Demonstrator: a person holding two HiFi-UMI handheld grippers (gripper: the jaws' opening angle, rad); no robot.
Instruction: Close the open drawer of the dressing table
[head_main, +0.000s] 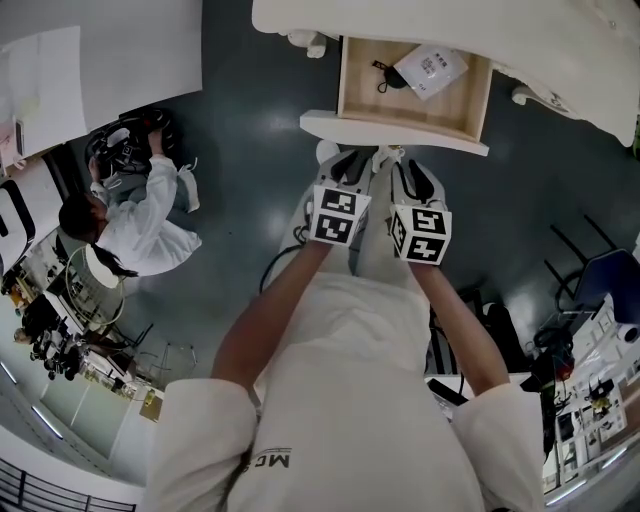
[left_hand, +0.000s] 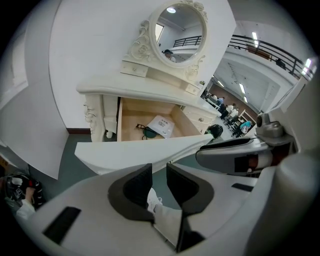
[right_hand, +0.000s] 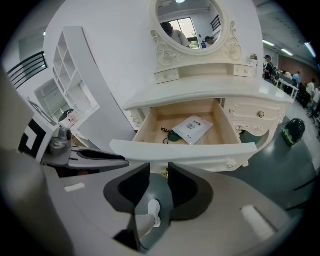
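Observation:
The white dressing table (head_main: 430, 22) stands ahead with its wide drawer (head_main: 394, 132) pulled out. Inside the wooden tray lie a white packet (head_main: 432, 68) and a dark pair of glasses (head_main: 388, 78). My left gripper (head_main: 347, 166) and right gripper (head_main: 416, 180) hang side by side just short of the drawer's white front, a little below it, not touching it. In the left gripper view the drawer front (left_hand: 145, 149) runs above the left gripper (left_hand: 159, 171), which is open and empty. The right gripper (right_hand: 158, 171) is open too, under the drawer front (right_hand: 186, 150), with only floor and a shoe between its jaws.
An oval mirror (right_hand: 187, 22) tops the table, and small knobbed drawers (right_hand: 260, 114) sit to the right. A person in white (head_main: 140, 228) crouches on the dark floor at the left. A white shelf unit (right_hand: 70, 75) stands left; a chair (head_main: 605, 282) and clutter lie right.

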